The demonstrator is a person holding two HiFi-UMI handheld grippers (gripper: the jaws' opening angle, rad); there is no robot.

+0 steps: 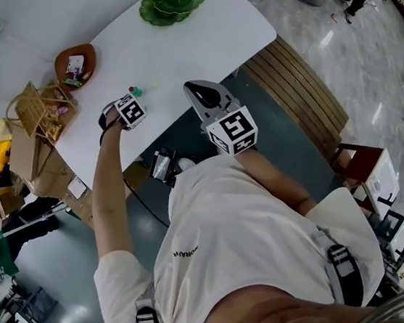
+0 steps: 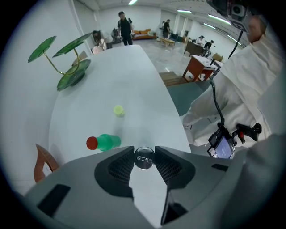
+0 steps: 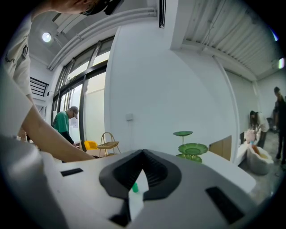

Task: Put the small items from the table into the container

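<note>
Down on the white worktop point(image 2: 134, 76), the left hand-held gripper point(image 2: 144, 156) grips a shiny round disc point(image 2: 144, 158) between its pads, just beside a green bottle point(image 2: 103, 142) lying on its side. A small yellow piece point(image 2: 118, 110) sits near the bottle. The right hand-held gripper point(image 3: 143, 154) hangs empty, jaws together, well apart from the bottle.
</note>
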